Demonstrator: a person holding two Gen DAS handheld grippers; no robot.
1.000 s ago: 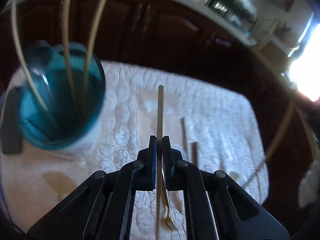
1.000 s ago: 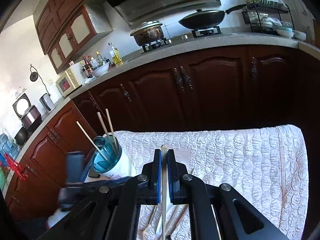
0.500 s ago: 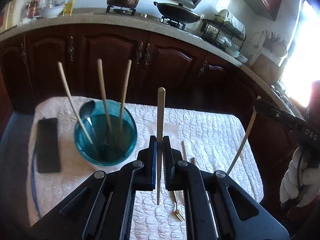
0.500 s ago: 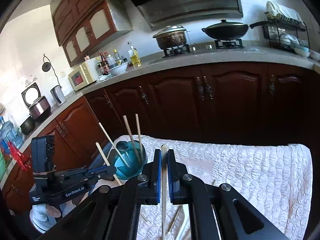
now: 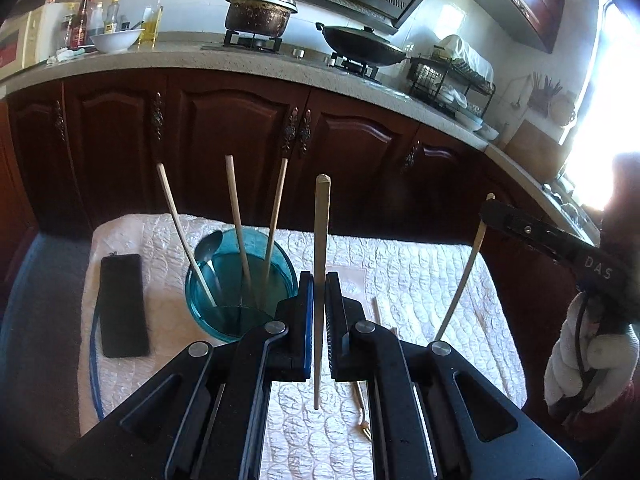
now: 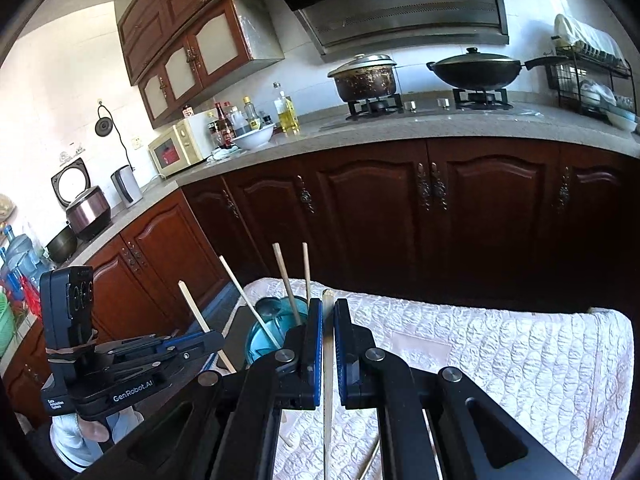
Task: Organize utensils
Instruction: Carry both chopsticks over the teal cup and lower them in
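Observation:
My left gripper [image 5: 319,280] is shut on a wooden chopstick [image 5: 320,232] that stands upright in the air, just right of the teal glass cup [image 5: 224,304]. The cup holds three chopsticks [image 5: 236,216] and a spoon [image 5: 210,245]. My right gripper [image 6: 328,306] is shut on a second chopstick [image 6: 328,360], lifted above the white quilted cloth [image 6: 500,344]. In the right wrist view the cup [image 6: 260,340] sits just left of the jaws and the left gripper [image 6: 216,339] hangs further left. The right gripper [image 5: 491,209] also shows at the right of the left wrist view.
A black phone [image 5: 122,304] lies on the cloth left of the cup. A small fork [image 5: 362,412] and another chopstick [image 5: 376,312] lie on the cloth under the left gripper. Dark wooden cabinets [image 5: 240,140] and a counter with pots stand behind the table.
Both grippers rose from the cloth, each with its chopstick. The cup, close and blurred at the left a second ago, now sits lower and nearer the left jaws.

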